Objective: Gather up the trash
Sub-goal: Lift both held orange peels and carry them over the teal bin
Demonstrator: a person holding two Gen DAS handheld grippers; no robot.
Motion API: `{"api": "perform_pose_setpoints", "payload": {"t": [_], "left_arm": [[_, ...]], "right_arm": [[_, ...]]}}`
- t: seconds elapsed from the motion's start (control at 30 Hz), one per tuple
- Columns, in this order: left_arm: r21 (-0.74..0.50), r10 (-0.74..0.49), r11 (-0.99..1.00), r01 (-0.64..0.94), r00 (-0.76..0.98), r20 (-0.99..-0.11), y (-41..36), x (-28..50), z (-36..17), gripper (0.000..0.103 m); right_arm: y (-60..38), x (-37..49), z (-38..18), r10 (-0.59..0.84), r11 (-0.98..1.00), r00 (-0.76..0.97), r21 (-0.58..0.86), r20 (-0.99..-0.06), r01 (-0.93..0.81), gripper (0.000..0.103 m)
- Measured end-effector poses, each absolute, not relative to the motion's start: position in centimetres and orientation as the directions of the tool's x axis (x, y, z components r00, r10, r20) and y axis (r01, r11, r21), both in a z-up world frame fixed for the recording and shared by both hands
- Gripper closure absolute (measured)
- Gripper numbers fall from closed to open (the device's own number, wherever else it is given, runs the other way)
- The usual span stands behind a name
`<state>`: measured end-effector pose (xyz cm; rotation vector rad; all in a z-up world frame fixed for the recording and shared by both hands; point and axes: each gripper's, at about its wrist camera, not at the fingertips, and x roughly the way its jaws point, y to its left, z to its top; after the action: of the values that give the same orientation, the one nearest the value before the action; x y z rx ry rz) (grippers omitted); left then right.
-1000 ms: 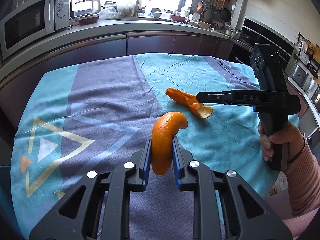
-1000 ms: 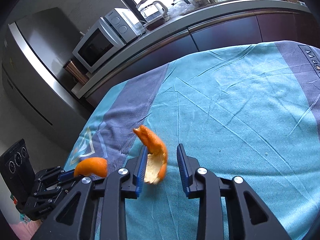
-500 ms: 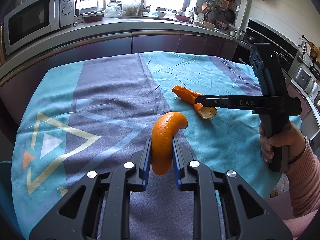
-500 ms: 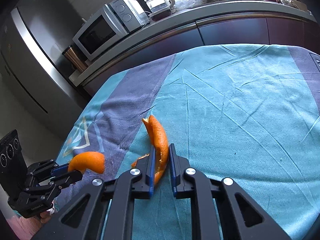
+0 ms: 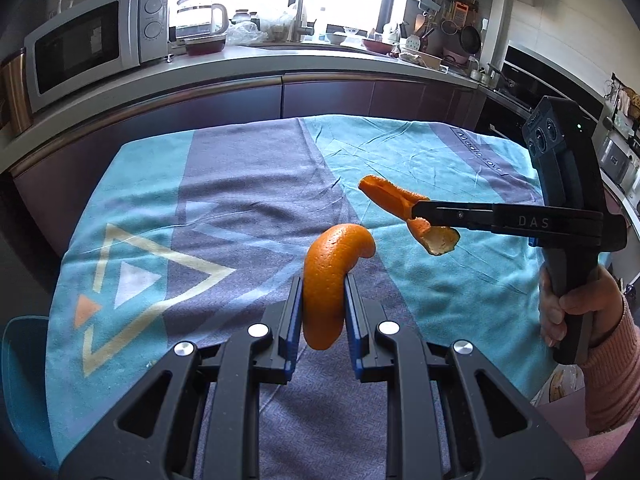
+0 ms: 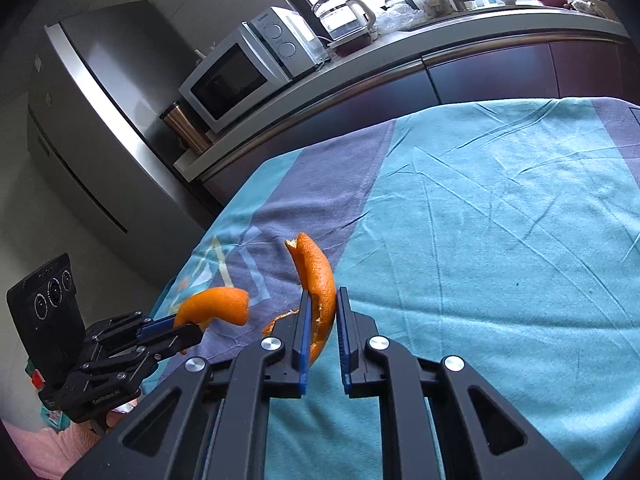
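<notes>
My left gripper is shut on a curved piece of orange peel and holds it above the table. My right gripper is shut on a long strip of orange peel, lifted off the cloth. In the left wrist view the right gripper comes in from the right with its peel hanging from the tips. In the right wrist view the left gripper shows at lower left with its peel.
The table carries a teal and purple cloth with a triangle pattern. Behind it runs a counter with a microwave and a kettle. A fridge stands at the left.
My right gripper closed on the long peel strip and lifted it off the cloth. My left gripper kept hold of its curved peel and rose slightly.
</notes>
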<state>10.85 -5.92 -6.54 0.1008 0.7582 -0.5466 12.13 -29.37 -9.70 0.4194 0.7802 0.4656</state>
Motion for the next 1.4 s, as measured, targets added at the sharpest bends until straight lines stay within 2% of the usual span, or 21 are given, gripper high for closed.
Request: {"api": "perform_pose_setpoints", "payload": {"t": [0.6,1.4], "left_arm": [[-0.123,-0.401,0.895,0.429,0.651,-0.644,0.0,8.5,-5.4,0.083],[-0.137,-0.315,0.945,0.298,0.709,-0.631,7.5,6.5,-5.3,0.083]], "right_arm": [[-24.1,10.2,-8.6,0.628,0.761,0.587,0.561,-0.511,-0.325,0.092],[-17.1,10.3,-8.3,0.695,0.715,0.503,0.574,-0.514,-0.400,0.092]]}}
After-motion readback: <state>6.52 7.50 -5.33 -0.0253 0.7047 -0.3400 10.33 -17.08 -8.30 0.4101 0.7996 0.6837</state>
